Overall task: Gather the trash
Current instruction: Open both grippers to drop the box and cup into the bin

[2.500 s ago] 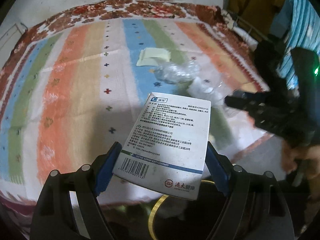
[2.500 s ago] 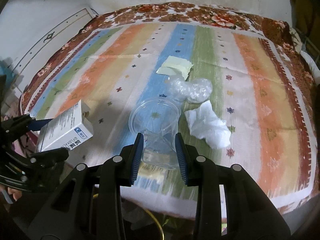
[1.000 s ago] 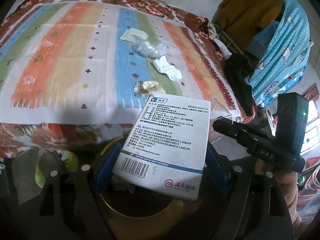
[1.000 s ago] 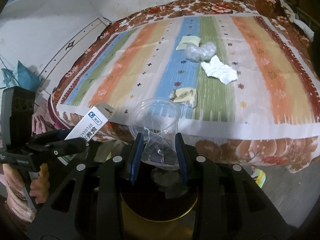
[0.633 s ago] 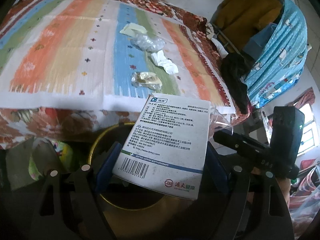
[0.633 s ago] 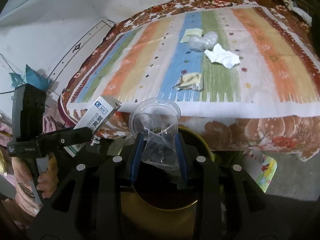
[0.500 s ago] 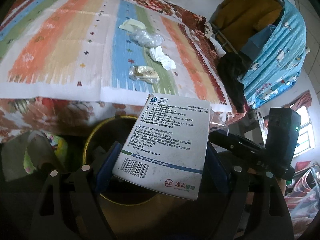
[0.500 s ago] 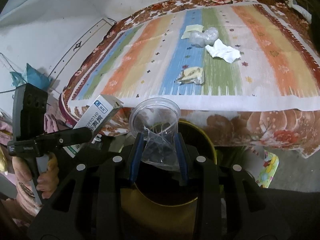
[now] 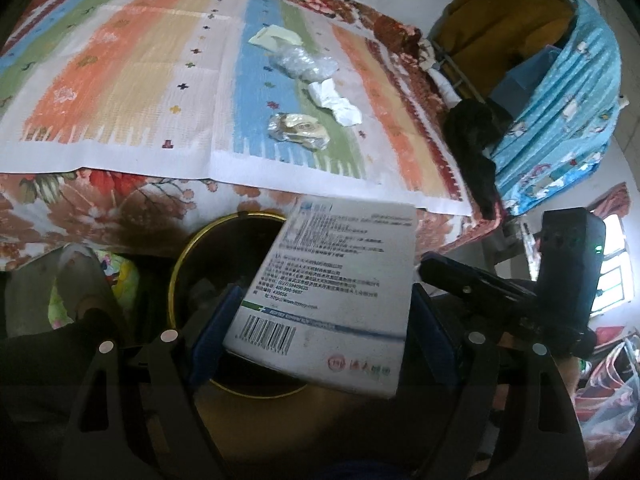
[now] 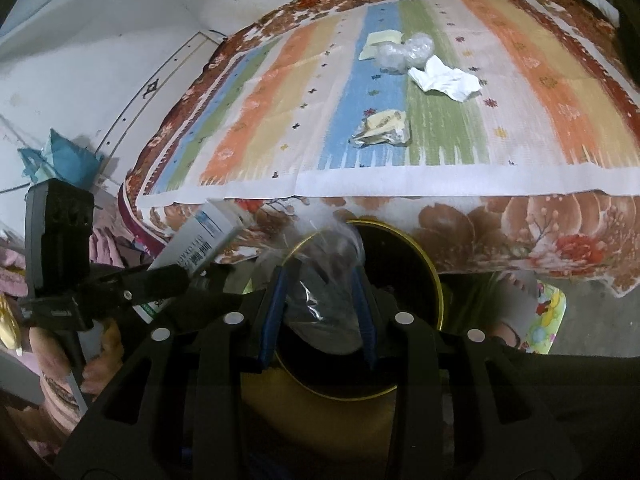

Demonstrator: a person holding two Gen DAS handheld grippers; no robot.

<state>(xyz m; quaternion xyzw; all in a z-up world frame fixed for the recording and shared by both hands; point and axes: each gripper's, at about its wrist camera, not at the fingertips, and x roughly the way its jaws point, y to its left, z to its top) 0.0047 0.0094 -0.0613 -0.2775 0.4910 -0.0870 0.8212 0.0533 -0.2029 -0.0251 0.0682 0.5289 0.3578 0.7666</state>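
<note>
We stand at the near edge of the bed (image 10: 440,184), its striped cloth (image 9: 132,92) hanging toward us, with the dark, gold-rimmed bin (image 10: 424,268) on the floor just below that edge. We judge this the drop step of collecting trash: both items are over the bin's mouth. Our left gripper (image 9: 320,332) has the white medicine box (image 9: 336,292) between its blue pads, the box blurred and tilted, so we cannot tell whether the pads still press it. Our right gripper (image 10: 318,312) has just been opening its jaws; the clear plastic cup (image 10: 320,272) sits between them, blurred and apparently slipping free toward the bin. Next we should let both pieces fall clear, then go back for what lies near the bed's middle: a crumpled white tissue (image 10: 444,78), a clear plastic wad (image 10: 404,52), a yellowish wrapper (image 10: 384,128) nearest the front edge, and a pale paper scrap (image 10: 378,42).
</note>
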